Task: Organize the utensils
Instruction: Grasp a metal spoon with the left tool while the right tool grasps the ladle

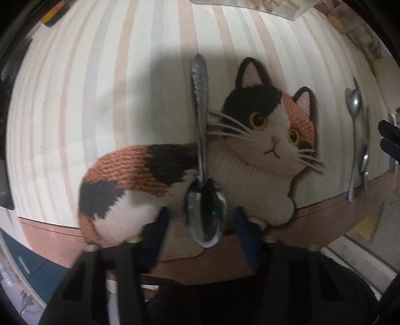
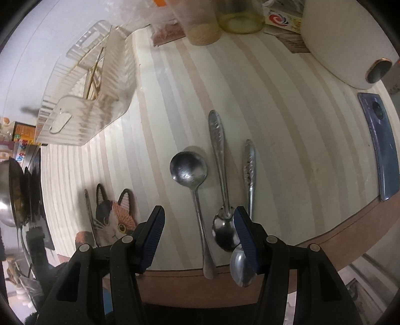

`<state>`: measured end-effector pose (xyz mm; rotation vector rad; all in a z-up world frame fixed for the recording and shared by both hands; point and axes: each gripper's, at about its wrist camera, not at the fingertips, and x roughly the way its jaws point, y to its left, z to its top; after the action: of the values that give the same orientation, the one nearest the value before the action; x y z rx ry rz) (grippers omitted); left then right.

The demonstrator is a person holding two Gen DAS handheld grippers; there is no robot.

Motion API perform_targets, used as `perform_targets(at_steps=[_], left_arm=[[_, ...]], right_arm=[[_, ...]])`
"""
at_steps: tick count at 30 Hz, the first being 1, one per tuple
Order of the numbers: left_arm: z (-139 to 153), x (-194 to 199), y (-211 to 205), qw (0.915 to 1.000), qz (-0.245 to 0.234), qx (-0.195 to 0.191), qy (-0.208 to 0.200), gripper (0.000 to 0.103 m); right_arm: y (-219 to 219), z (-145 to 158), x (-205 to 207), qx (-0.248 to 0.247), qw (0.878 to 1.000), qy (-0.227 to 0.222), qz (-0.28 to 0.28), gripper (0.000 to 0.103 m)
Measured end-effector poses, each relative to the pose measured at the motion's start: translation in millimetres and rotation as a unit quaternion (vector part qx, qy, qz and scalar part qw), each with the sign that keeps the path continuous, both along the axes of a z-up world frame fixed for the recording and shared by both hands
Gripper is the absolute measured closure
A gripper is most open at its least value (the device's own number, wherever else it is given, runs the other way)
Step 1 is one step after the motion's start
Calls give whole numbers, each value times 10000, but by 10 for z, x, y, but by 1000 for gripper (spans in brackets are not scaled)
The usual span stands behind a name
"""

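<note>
A steel spoon (image 1: 203, 155) lies across a knitted cat-shaped coaster (image 1: 250, 170) on the striped table. My left gripper (image 1: 202, 212) points straight down over it. Its blue-padded fingers (image 1: 160, 232) stand either side of the spoon's bowl with a small gap on each side. In the right wrist view three more spoons lie side by side near the table's front edge: a round-bowled one (image 2: 188, 170), a middle one (image 2: 220, 155) and a right one (image 2: 250, 165). My right gripper (image 2: 199, 210) is open above them, and its right finger (image 2: 246, 237) covers part of two bowls.
A clear ribbed plastic utensil holder (image 2: 95, 82) with chopsticks stands at the back left. Jars (image 2: 200, 22), a white appliance (image 2: 345, 37) and a blue phone (image 2: 382, 150) line the back and right. The table's brown edge (image 2: 325, 240) runs close by.
</note>
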<state>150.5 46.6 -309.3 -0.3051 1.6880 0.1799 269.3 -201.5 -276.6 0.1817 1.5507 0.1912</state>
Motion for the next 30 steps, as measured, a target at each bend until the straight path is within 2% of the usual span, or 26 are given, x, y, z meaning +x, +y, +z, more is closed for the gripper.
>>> perform_targets(at_steps=[2, 9, 13, 18, 21, 25, 27, 30], left_arm=[[31, 32, 10, 9998, 87, -127, -103, 71], [111, 221, 124, 9989, 198, 211, -379, 71], [184, 304, 193, 9969, 276, 507, -539, 71], [180, 399, 355, 9950, 413, 676, -606, 71], [160, 450, 432, 9944, 471, 719, -608, 71], [132, 456, 456, 9940, 545, 718, -624, 71], [153, 469, 595, 9936, 565, 727, -655, 71], [217, 329, 706, 9921, 605, 787, -773, 71]], right_arm=[[29, -29, -9, -11, 10000, 31, 50, 43], [218, -111, 73, -61, 9997, -116, 208, 43], [417, -184, 157, -565, 9961, -447, 512, 43], [613, -366, 186, -977, 9904, -501, 844, 43], [739, -361, 152, -1334, 9828, -727, 1050, 60], [797, -338, 145, -1336, 9817, -809, 1087, 60], [801, -330, 151, -1319, 9822, -804, 1072, 60], [791, -299, 159, -1259, 9834, -824, 1014, 60]])
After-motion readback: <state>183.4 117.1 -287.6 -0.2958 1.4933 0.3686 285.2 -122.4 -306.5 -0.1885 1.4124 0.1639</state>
